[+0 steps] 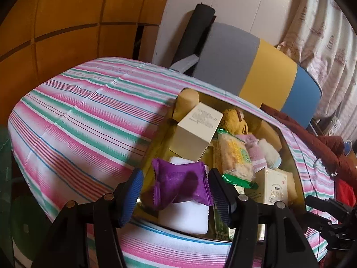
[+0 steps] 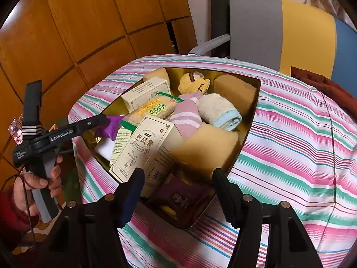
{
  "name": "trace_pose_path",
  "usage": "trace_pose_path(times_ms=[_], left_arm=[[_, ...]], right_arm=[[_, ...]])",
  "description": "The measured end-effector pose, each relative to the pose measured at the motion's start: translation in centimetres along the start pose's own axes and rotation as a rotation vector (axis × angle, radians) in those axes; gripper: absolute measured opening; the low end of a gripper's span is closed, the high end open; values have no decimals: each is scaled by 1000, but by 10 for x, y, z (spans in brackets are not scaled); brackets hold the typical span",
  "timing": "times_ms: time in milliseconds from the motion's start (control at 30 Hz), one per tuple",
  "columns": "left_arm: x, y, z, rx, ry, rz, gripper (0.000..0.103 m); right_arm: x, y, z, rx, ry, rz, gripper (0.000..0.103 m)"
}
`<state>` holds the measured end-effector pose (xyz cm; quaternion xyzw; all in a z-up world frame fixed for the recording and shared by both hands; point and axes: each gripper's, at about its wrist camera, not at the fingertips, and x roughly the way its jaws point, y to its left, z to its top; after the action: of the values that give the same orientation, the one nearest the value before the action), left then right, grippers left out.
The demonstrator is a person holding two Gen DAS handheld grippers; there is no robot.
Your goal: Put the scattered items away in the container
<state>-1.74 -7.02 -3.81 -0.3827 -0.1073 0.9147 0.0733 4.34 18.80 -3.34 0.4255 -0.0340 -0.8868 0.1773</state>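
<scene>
A gold-lined container [image 1: 294, 165] [image 2: 252, 116] sits on the striped table, filled with boxes, snacks, socks and a plush toy. My left gripper [image 1: 176, 183] hovers open over its near-left corner, with a purple snack packet [image 1: 178, 183] lying loose between the fingers on a white block [image 1: 187, 216]. In the right wrist view the left gripper [image 2: 104, 120] reaches in from the left beside that purple packet [image 2: 111, 126]. My right gripper [image 2: 178, 178] is open and empty above the container's near edge, just over a cream box [image 2: 145, 151].
A striped cloth [image 1: 89, 116] [image 2: 301, 145] covers the table. A grey, yellow and blue chair back [image 1: 256, 69] [image 2: 283, 31] stands behind it. Orange wooden panels [image 2: 78, 22] are at the left. A red garment [image 1: 323, 147] lies at the right.
</scene>
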Motion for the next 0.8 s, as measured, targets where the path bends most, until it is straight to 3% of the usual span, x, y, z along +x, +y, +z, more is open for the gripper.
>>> trace_pose_path(times_ms=[233, 367, 600, 800], left_arm=[[-27, -10, 1, -3, -88, 5, 61], [-38, -20, 0, 36, -110, 12, 61], [-50, -28, -7, 41, -105, 11, 61], [-57, -27, -12, 14, -66, 68, 63]], right_arm=[[-3, 10, 5, -21, -9, -25, 69], [-7, 20, 11, -48, -41, -55, 85], [-9, 31, 24, -33, -61, -74, 102], [-10, 39, 34, -14, -80, -94, 103]])
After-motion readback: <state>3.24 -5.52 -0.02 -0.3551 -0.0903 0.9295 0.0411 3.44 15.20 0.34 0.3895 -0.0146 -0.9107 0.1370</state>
